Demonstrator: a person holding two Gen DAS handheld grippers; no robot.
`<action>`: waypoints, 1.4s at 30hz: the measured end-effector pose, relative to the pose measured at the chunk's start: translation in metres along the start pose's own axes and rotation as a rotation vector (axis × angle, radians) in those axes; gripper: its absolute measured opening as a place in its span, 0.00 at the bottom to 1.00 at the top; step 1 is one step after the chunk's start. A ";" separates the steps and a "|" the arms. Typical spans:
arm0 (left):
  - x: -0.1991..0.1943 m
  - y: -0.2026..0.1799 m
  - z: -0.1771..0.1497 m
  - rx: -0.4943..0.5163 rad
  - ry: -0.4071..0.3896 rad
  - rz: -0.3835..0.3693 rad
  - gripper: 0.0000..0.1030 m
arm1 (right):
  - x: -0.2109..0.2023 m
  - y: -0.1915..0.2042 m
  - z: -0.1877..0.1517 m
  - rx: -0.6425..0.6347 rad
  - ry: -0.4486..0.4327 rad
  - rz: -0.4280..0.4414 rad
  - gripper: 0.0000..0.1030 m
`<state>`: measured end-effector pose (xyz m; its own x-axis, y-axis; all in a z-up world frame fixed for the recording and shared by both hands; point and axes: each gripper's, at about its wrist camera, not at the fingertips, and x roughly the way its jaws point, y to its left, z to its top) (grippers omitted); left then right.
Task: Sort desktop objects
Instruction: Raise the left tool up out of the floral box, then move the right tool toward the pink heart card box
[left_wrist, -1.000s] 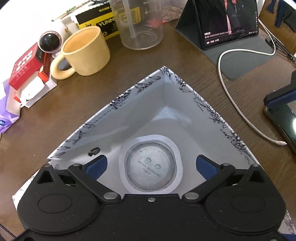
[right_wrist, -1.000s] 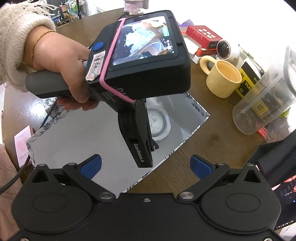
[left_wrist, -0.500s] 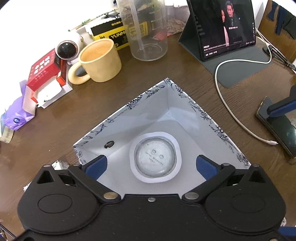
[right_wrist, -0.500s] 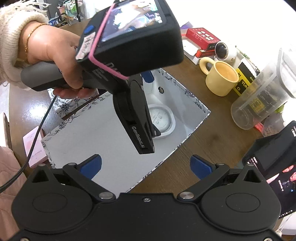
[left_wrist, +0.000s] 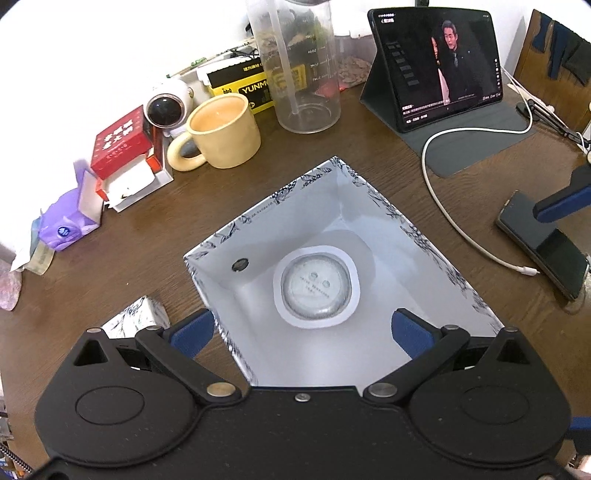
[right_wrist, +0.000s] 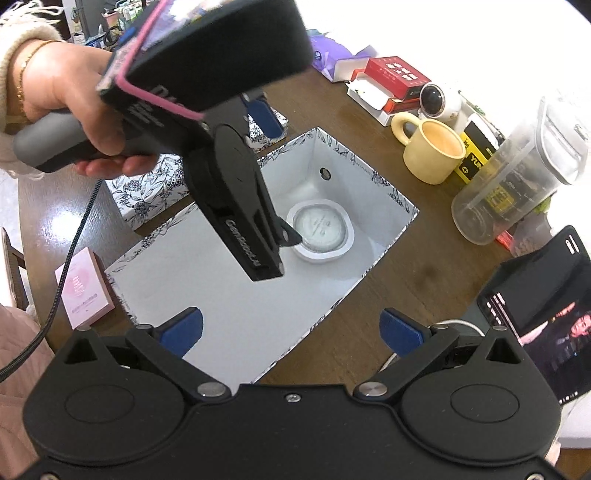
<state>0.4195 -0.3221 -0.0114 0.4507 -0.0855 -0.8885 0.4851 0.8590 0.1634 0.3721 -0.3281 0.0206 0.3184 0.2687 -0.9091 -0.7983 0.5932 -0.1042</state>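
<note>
A white box with a floral outside (left_wrist: 280, 192) sits open on the brown desk, and a round sealed white cup (left_wrist: 316, 286) lies on its floor. My left gripper (left_wrist: 301, 332) hangs open above the box's near end with nothing between its fingers. In the right wrist view, a hand (right_wrist: 74, 96) holds the left gripper over the box (right_wrist: 395, 199), and the cup (right_wrist: 321, 230) shows just past it. My right gripper (right_wrist: 291, 330) is open and empty over the box's other end.
Along the back stand a yellow mug (left_wrist: 221, 133), a clear jug (left_wrist: 295, 74), a red carton (left_wrist: 118, 144), a purple tissue pack (left_wrist: 66, 221) and a tablet (left_wrist: 436, 66). A phone (left_wrist: 543, 247) and white cable (left_wrist: 443, 214) lie right. The floral lid (right_wrist: 147, 192) and a pink booklet (right_wrist: 85, 291) lie left.
My left gripper has risen and drawn back from the box, still open, so more of the desk shows. The cup stays on the box floor. The right gripper barely moved.
</note>
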 end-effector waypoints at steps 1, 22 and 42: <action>-0.003 0.000 -0.002 -0.003 -0.001 -0.002 1.00 | -0.002 0.002 -0.001 -0.001 0.000 -0.002 1.00; -0.084 -0.015 -0.072 0.013 -0.045 -0.003 1.00 | -0.036 0.058 -0.026 -0.028 -0.009 -0.024 1.00; -0.136 -0.005 -0.148 -0.074 -0.040 0.073 1.00 | -0.043 0.126 -0.019 -0.182 -0.025 0.046 1.00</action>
<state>0.2444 -0.2403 0.0448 0.5134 -0.0403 -0.8572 0.3941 0.8984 0.1938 0.2480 -0.2794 0.0383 0.2902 0.3124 -0.9045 -0.8908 0.4337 -0.1360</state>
